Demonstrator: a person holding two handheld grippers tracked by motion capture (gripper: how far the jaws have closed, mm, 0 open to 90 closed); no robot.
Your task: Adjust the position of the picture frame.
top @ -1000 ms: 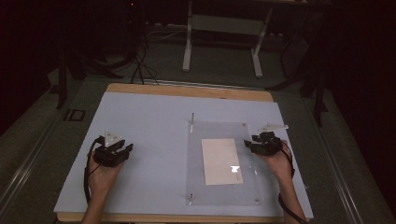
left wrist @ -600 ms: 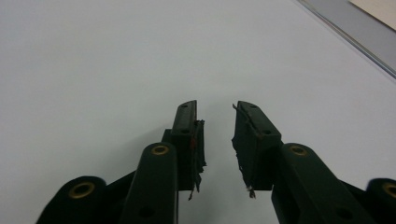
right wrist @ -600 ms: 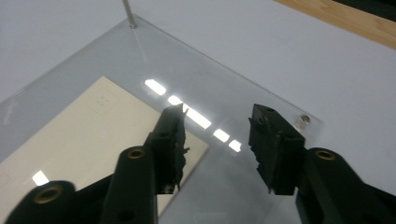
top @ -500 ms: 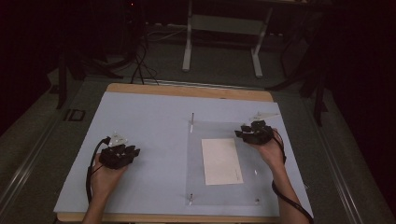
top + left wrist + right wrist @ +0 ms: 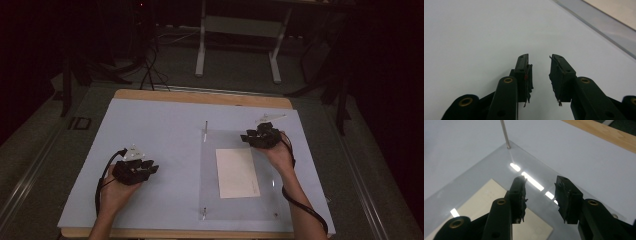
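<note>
A clear plastic plate (image 5: 210,190) lies flat on the pale mat, and a cream sheet (image 5: 237,172) sits under or on it. My right gripper (image 5: 246,137) hovers over the plate's far right part, pointing left. In the right gripper view its jaws (image 5: 540,182) are open over the plate (image 5: 499,162) near the sheet's corner (image 5: 481,197). They have just been opening slightly, with nothing between them. My left gripper (image 5: 151,169) rests on the mat left of the plate. It (image 5: 539,60) is open too, has just opened a little, and is empty.
Thin metal pins stand at the plate's left corners, one far (image 5: 205,127) and one near (image 5: 203,212); the far pin (image 5: 504,132) is ahead of the right jaws. The mat (image 5: 160,135) covers a wooden table (image 5: 200,96). A stand and cables sit on the dark floor beyond.
My right gripper has moved away from the person and a little left, from the plate's right edge to its far part. The left hand has barely shifted.
</note>
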